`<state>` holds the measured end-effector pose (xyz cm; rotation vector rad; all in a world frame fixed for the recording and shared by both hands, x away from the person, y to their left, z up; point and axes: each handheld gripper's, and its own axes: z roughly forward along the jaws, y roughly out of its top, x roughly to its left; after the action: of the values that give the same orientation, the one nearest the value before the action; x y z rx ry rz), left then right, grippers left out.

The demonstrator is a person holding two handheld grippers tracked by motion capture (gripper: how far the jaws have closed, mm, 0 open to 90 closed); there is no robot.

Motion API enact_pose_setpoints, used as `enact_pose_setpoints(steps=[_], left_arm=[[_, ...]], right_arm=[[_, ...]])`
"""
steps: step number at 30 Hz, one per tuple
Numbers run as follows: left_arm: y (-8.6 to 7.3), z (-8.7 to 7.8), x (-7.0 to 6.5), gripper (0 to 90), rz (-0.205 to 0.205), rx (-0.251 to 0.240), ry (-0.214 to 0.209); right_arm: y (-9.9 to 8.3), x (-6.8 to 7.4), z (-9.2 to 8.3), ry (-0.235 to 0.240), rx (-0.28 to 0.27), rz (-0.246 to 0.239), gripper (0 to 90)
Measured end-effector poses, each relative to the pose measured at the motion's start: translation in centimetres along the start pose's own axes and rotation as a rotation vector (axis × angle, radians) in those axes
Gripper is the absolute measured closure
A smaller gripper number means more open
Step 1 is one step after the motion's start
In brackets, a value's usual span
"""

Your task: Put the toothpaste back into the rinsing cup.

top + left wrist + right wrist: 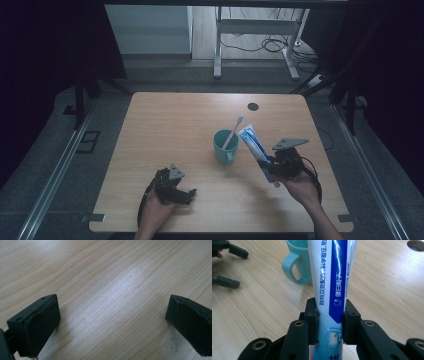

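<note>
Both of the person's forearms come in at the near edge of the table point(150, 125), cut off by the bottom of the high view. The left gripper point(186, 194) rests low on the wood near that edge, its fingers point(40, 325) spread wide with bare wood grain between them; their lower parts run out of the left gripper view.

The right gripper point(329, 323) has its fingers point(312, 322) pressed against both sides of a blue and white toothpaste tube point(334, 277), clamping it near one end. That end drops below the right gripper view, and the tube's far end is cut off at the top, so I cannot tell which end carries the cap. From above, the tube slants up and away from the gripper, its upper end just beside the teal mug point(225, 146); whether it touches the rim is too small to tell.

A toothbrush point(234, 129) leans in the mug, its lower part hidden inside. The tube covers much of the mug in the right gripper view, leaving the handle point(292, 267) clear. A dark round hole point(253, 106) sits far back in the tabletop. The room around the table is dim, with a white frame and loose cables on the floor beyond.
</note>
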<state>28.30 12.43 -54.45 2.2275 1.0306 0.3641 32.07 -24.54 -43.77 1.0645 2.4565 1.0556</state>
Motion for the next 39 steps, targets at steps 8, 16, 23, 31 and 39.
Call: enact_pose_setpoints(steps=[8,16,23,31,39], left_arm=[[0.0,0.0,0.0,0.0,0.001,0.002,0.000],[0.0,0.0,0.0,0.0,0.002,0.002,0.000],[0.0,0.0,0.0,0.0,0.001,0.001,0.000],[0.0,0.0,0.0,0.0,0.001,0.001,0.001],[0.0,0.0,0.0,0.0,0.001,0.001,0.000]], right_arm=[[1.1,0.3,0.4,0.008,-0.044,-0.010,70.6],[2.2,0.6,0.7,0.016,-0.086,-0.005,70.6],[3.2,0.7,1.1,0.021,-0.116,0.002,70.6],[4.1,0.7,1.7,0.022,-0.142,0.012,70.7],[5.0,0.7,2.1,0.021,-0.163,0.024,70.8]])
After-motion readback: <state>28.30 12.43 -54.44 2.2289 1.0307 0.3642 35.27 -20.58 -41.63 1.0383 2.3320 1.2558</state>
